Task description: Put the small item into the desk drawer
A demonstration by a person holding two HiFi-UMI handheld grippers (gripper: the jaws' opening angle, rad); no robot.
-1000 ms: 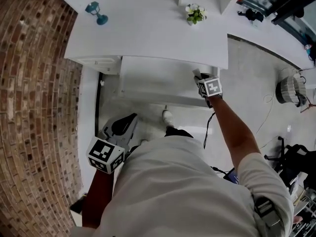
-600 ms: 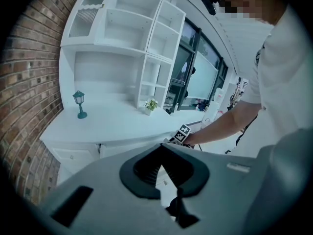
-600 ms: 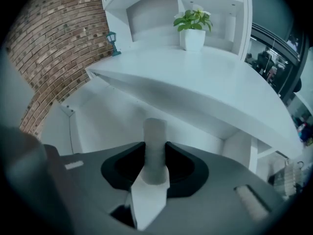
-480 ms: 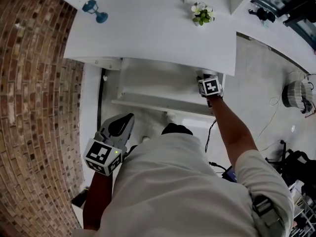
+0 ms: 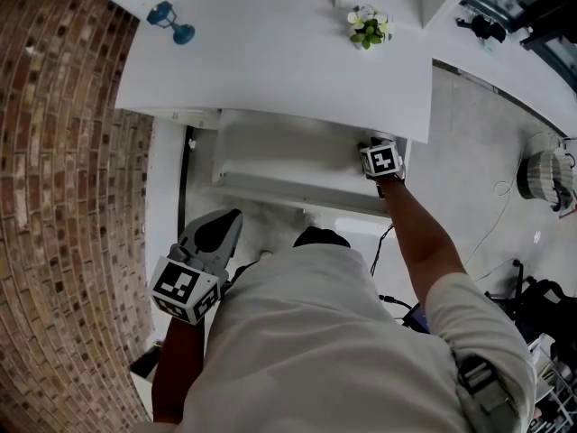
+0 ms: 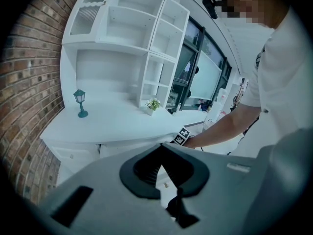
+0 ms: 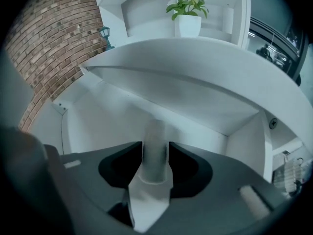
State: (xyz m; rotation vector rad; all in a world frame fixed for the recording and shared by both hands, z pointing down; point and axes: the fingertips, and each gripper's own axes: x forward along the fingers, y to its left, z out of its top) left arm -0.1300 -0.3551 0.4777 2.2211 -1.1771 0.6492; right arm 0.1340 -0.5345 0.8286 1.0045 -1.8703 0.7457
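Release step. Right claw (image 7: 155,146) down inside open drawer (image 5: 270,156), right end. Jaws just spread apart; small item (image 7: 155,166) between them, seemingly loose. Left claw (image 6: 161,148) together, empty, near side. Next: lift right claw straight out, clear of item.

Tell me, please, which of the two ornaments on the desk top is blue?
The little lantern near the brick wall, at the desk's left end; the other, a green potted plant, stands far right.
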